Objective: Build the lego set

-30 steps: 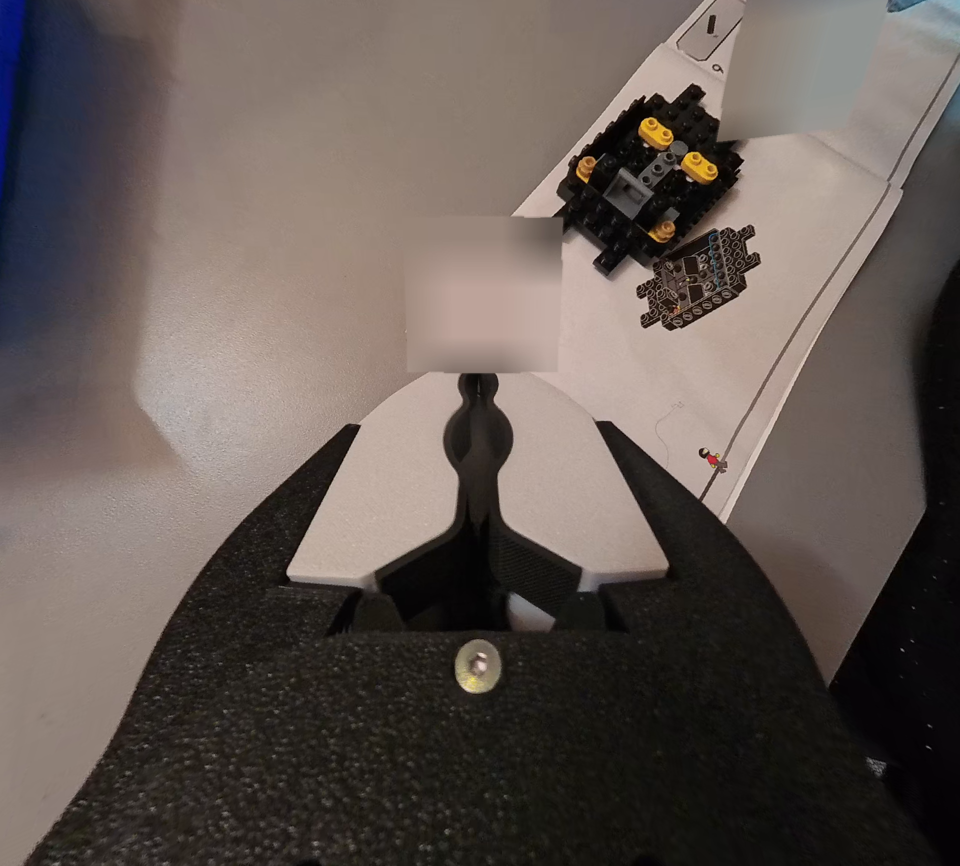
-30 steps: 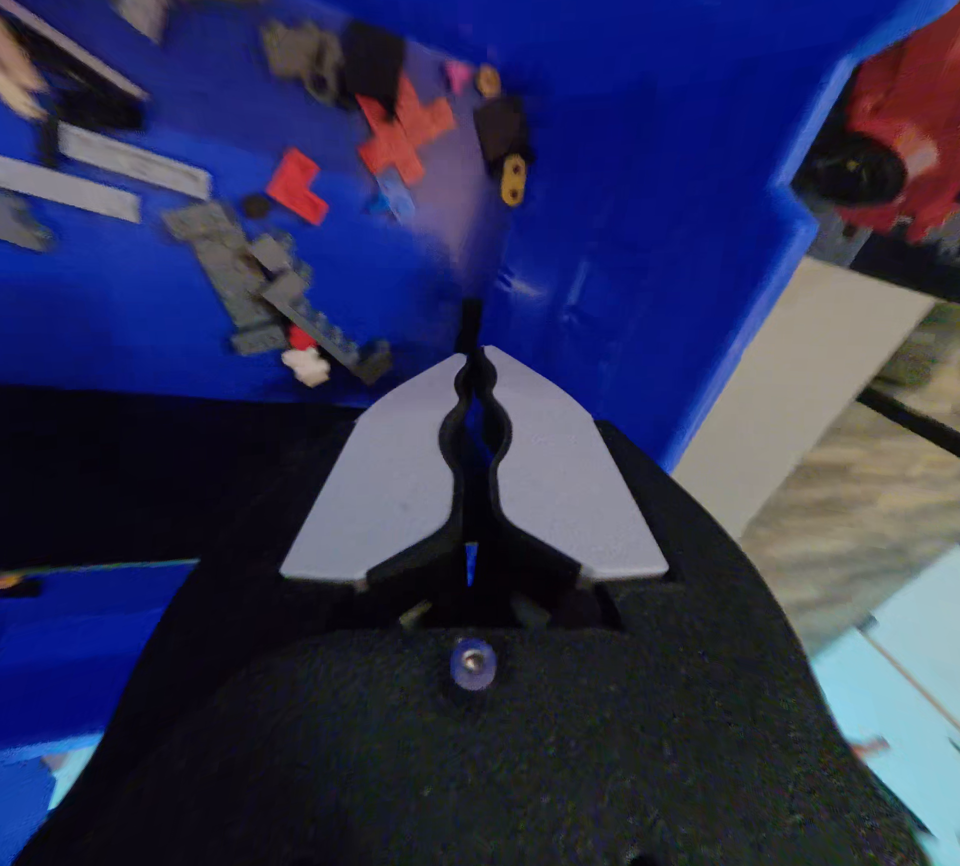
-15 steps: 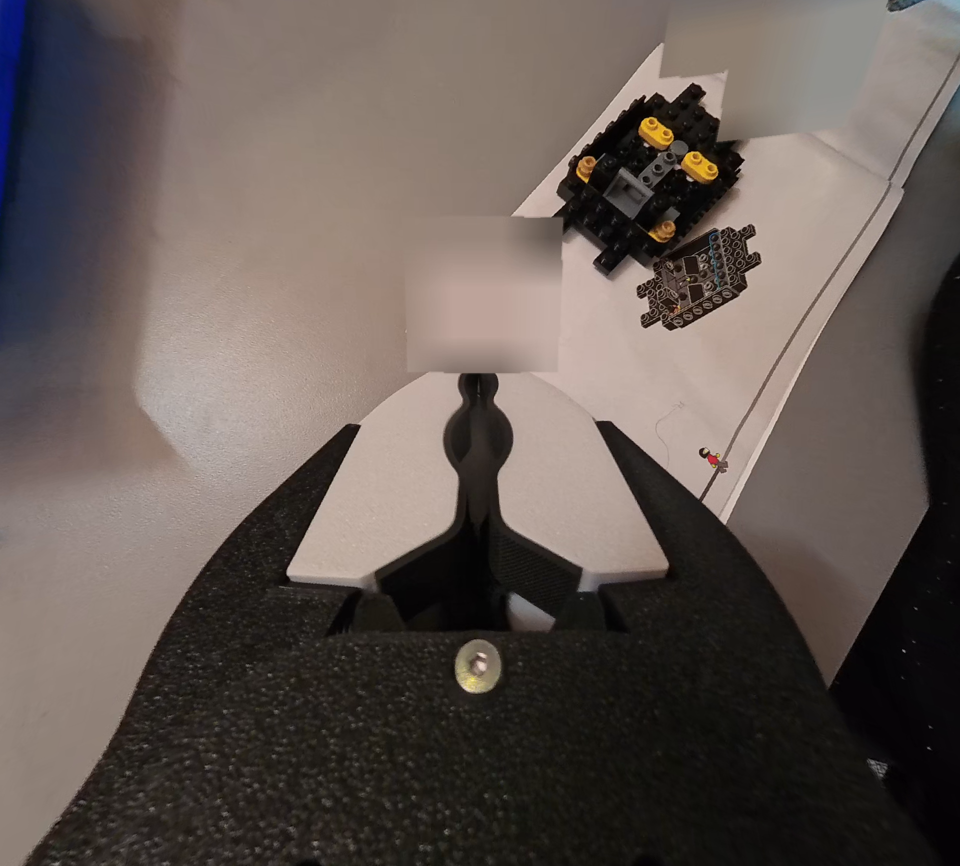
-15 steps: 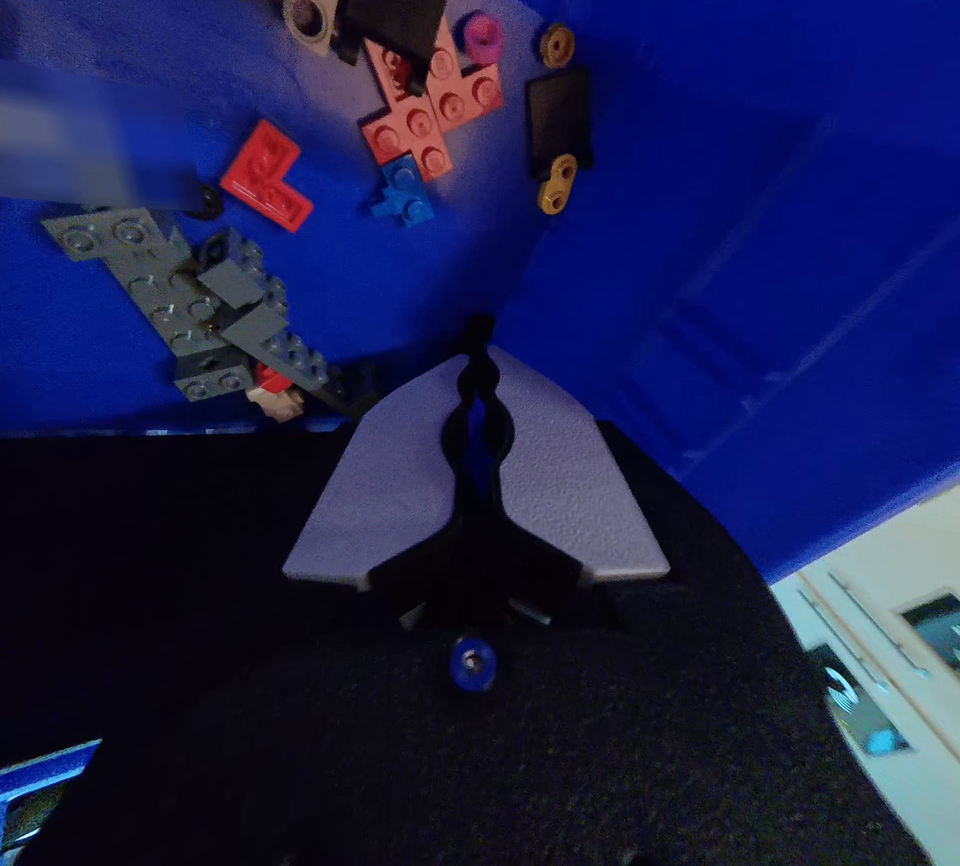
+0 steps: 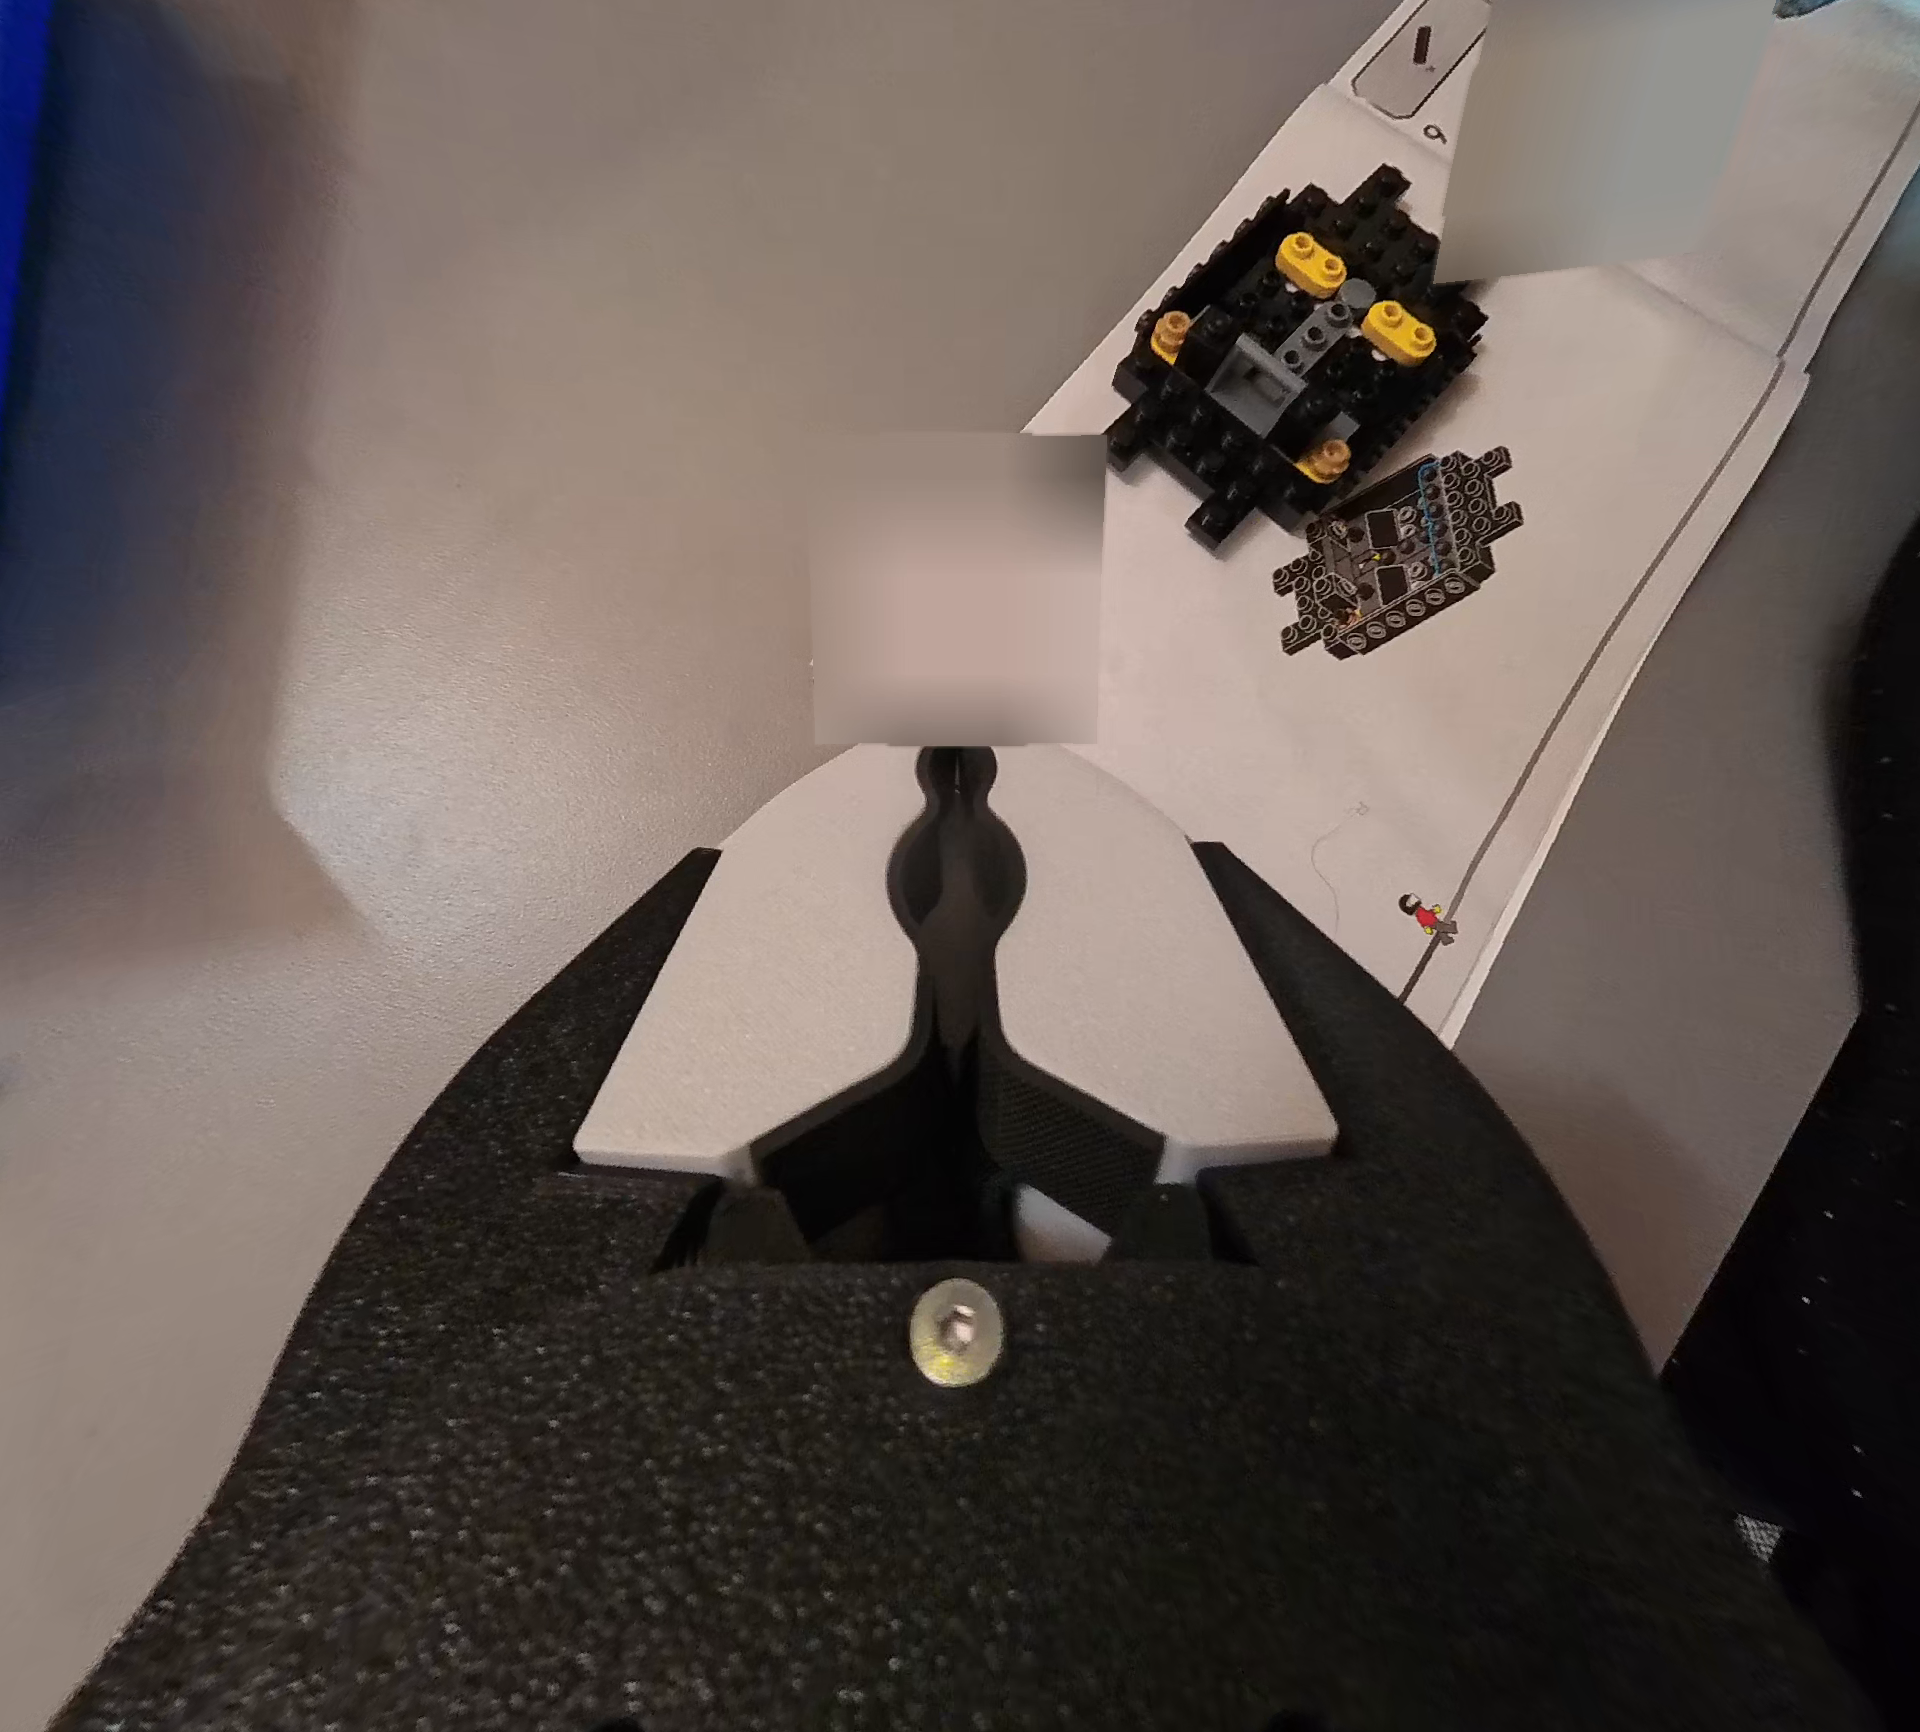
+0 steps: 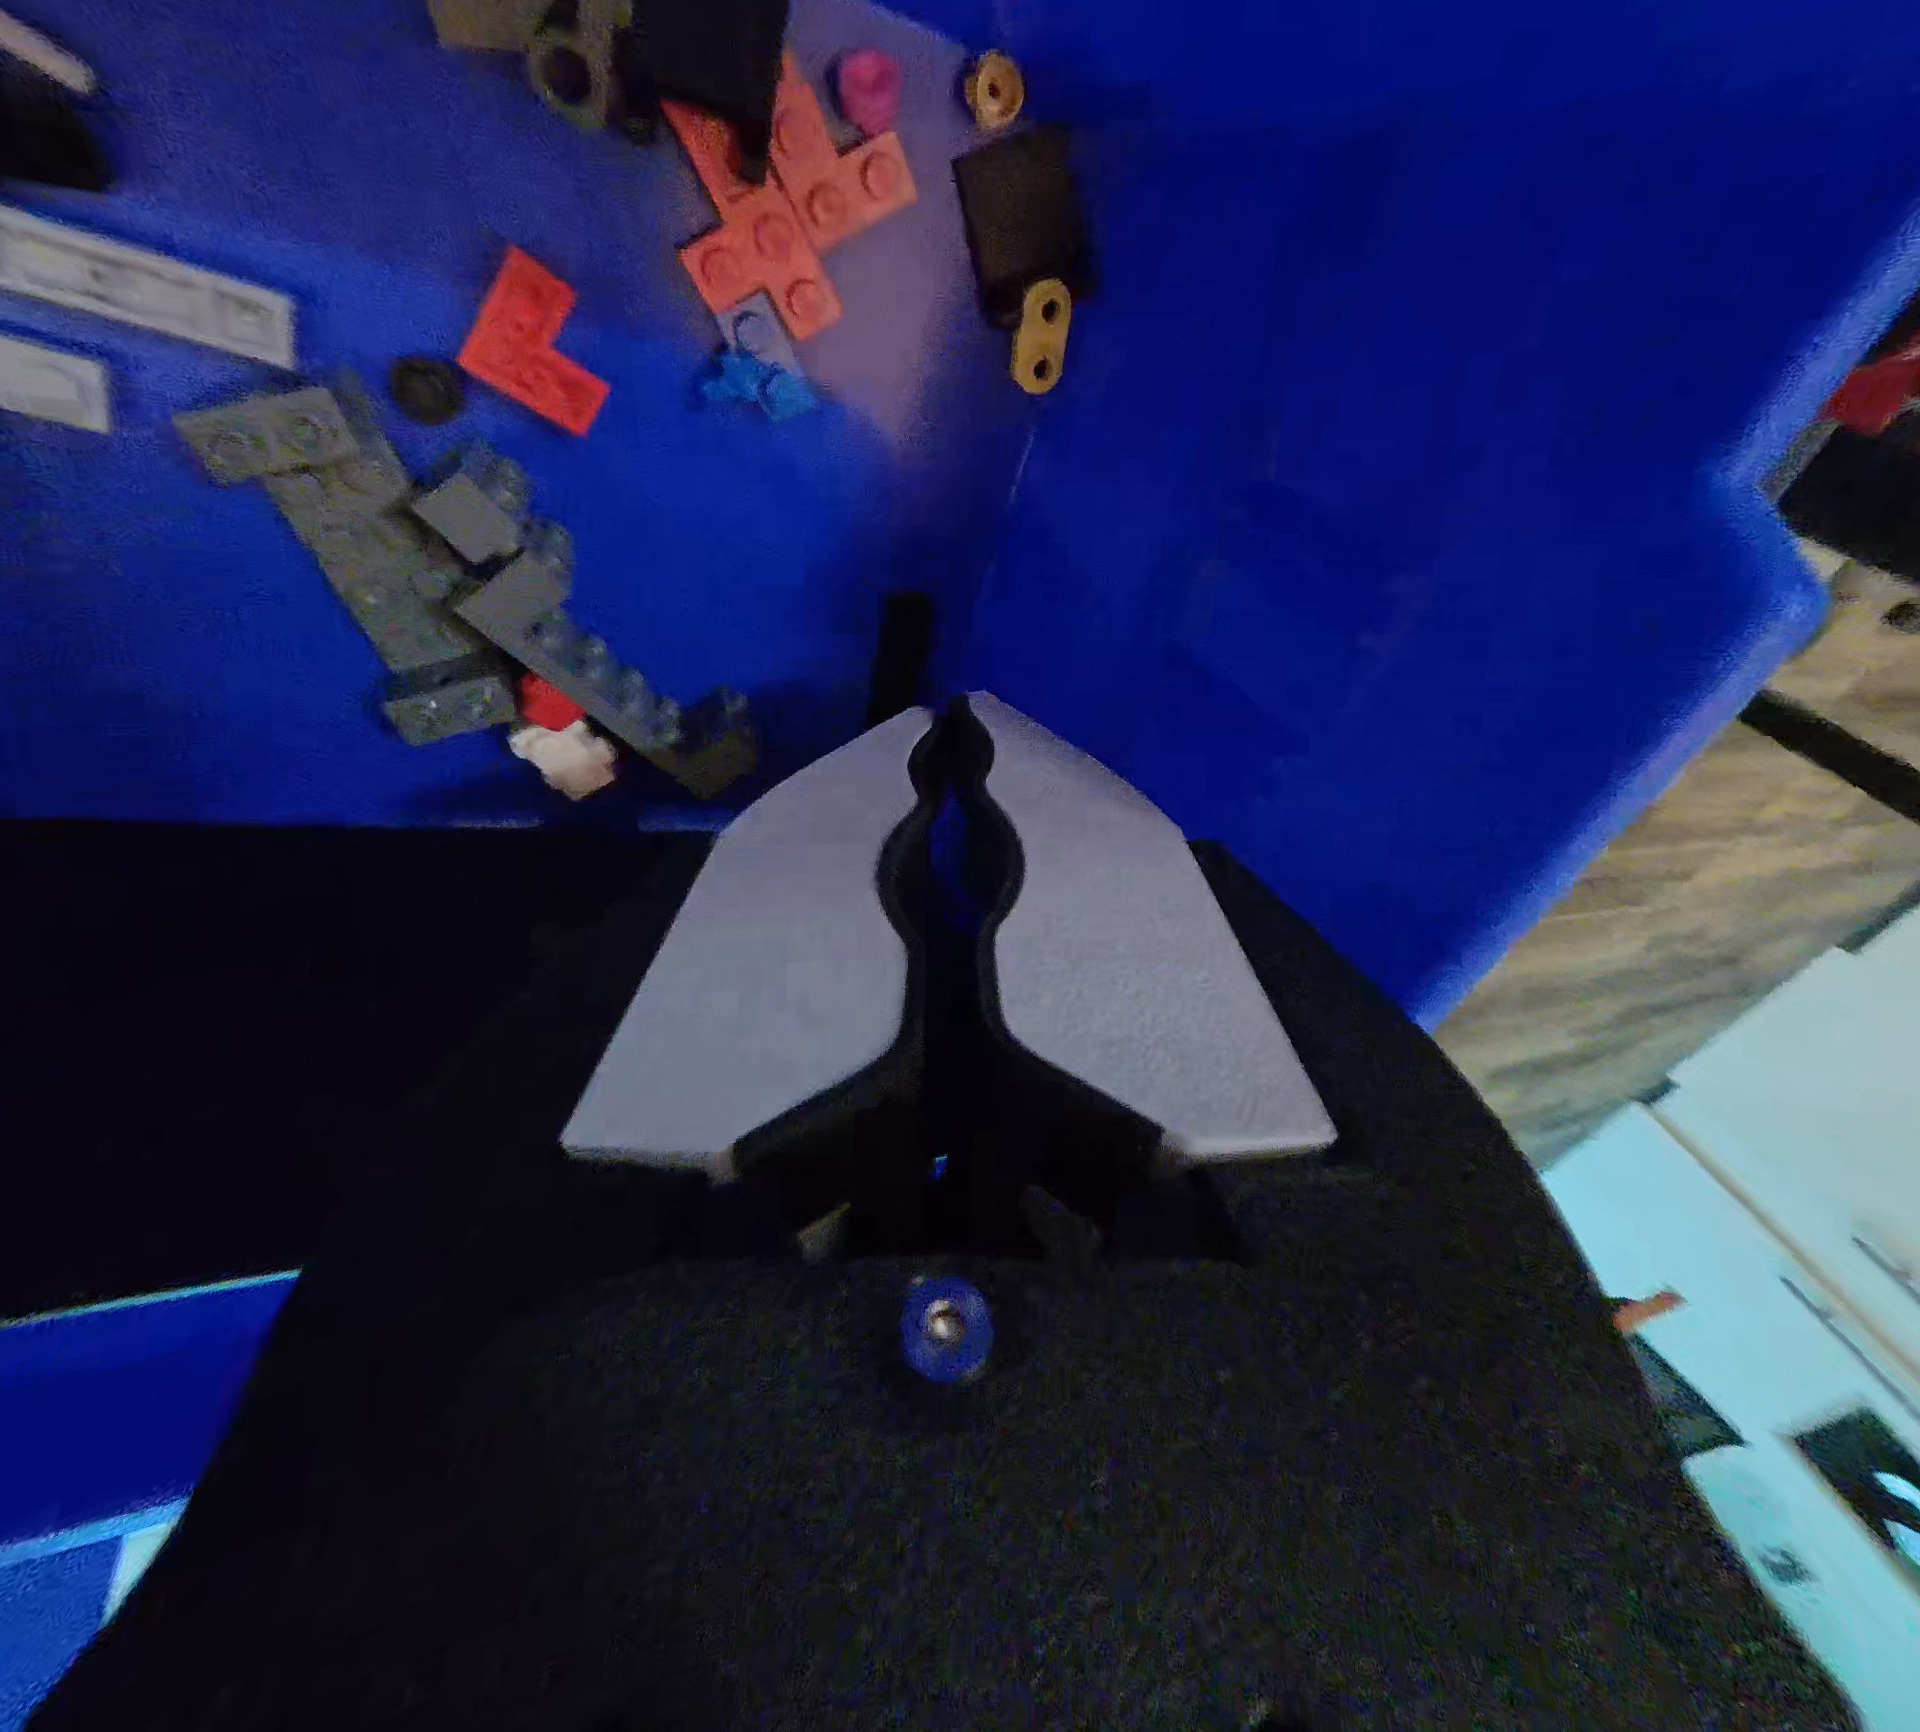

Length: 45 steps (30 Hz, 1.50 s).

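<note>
Lego build (image 5: pixel 1299 352), black with yellow studs, sits on the printed instruction sheet (image 5: pixel 1247 747).

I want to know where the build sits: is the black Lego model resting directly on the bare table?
No, the black Lego model rests on the white instruction sheet, beside a printed picture of it.

The left wrist view is evenly lit and sharp around the black model (image 5: pixel 1294 352), with a soft blue-tinted shadow spreading over the table (image 5: pixel 520 332) far to its left. The right wrist view is dim and grainy inside the blue bin (image 6: pixel 1351 332). Pieces near the red cross plate (image 6: pixel 795 228) are smeared by motion blur, and edges beyond the bin bend with wide-angle distortion.
</note>
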Each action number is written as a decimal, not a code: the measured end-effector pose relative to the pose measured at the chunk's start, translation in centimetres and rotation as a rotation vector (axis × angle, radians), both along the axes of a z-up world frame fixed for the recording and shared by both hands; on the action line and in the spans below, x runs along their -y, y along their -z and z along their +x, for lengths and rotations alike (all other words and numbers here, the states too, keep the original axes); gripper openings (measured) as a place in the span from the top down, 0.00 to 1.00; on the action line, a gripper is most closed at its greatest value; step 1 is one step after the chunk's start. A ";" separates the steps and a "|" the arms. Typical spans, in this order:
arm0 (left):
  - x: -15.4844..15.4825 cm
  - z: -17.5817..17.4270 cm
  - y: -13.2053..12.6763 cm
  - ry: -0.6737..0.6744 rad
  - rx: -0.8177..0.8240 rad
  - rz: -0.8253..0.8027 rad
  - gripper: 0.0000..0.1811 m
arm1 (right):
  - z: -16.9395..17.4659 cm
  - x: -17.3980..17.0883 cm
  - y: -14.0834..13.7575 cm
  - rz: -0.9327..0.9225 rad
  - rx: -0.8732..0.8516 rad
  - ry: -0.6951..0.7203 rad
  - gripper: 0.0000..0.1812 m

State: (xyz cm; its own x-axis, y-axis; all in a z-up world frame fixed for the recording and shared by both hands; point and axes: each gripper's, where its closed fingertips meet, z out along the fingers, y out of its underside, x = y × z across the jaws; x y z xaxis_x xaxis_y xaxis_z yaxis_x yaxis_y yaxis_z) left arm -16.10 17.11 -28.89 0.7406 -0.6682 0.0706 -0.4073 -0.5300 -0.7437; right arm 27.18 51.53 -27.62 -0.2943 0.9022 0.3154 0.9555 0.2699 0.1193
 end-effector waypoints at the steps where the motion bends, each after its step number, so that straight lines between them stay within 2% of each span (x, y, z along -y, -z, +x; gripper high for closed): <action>1: 0.0 0.0 0.0 0.000 -0.004 0.003 1.00 | -0.3 0.0 0.2 0.015 0.009 -0.027 1.00; 5: 0.0 0.0 0.0 0.001 -0.018 0.017 1.00 | 0.2 -0.4 1.3 0.083 0.147 -0.126 1.00; 7: 0.0 0.0 0.0 0.001 -0.015 0.014 1.00 | 0.3 0.0 1.3 0.042 0.139 -0.100 1.00; 10: 0.0 0.0 0.0 0.001 -0.012 0.011 1.00 | -0.5 3.7 1.7 -0.241 0.034 -0.030 1.00; 16: 0.0 0.0 0.0 0.002 -0.006 0.005 1.00 | 0.1 2.1 -0.9 -0.195 -0.052 0.058 1.00; 17: 0.0 0.0 0.0 0.002 -0.005 0.004 1.00 | 0.3 1.8 -1.0 -0.188 -0.045 0.067 0.97; 18: 0.0 0.0 0.0 0.002 -0.003 0.003 1.00 | 0.4 1.8 -0.8 -0.192 -0.038 0.073 0.87; 22: 0.0 0.0 0.0 0.002 -0.010 0.009 1.00 | 0.5 2.4 0.3 -0.218 0.046 0.079 0.87; 25: 0.0 0.0 0.0 0.002 -0.016 0.014 1.00 | 0.6 2.4 1.1 -0.254 0.089 0.161 0.82; 29: 0.0 0.0 0.0 0.002 -0.015 0.014 1.00 | 0.7 2.3 1.6 -0.250 0.098 0.189 0.74; 33: -0.1 0.0 0.1 0.002 -0.008 0.008 1.00 | 0.6 2.7 1.6 -0.294 0.056 0.215 0.71; 34: -0.1 -0.1 0.1 0.002 -0.008 0.007 1.00 | 0.5 3.0 1.6 -0.314 0.052 0.215 0.72; 36: -0.1 -0.1 0.1 0.002 -0.008 0.008 1.00 | 0.0 4.3 1.4 -0.406 0.024 0.206 0.82; 41: -0.1 -0.1 0.1 0.003 -0.014 0.013 1.00 | -0.3 3.7 0.6 -0.338 -0.022 0.153 0.89; 45: -0.1 -0.1 0.1 0.003 -0.005 0.005 1.00 | -0.2 3.8 0.7 -0.352 -0.028 0.193 0.89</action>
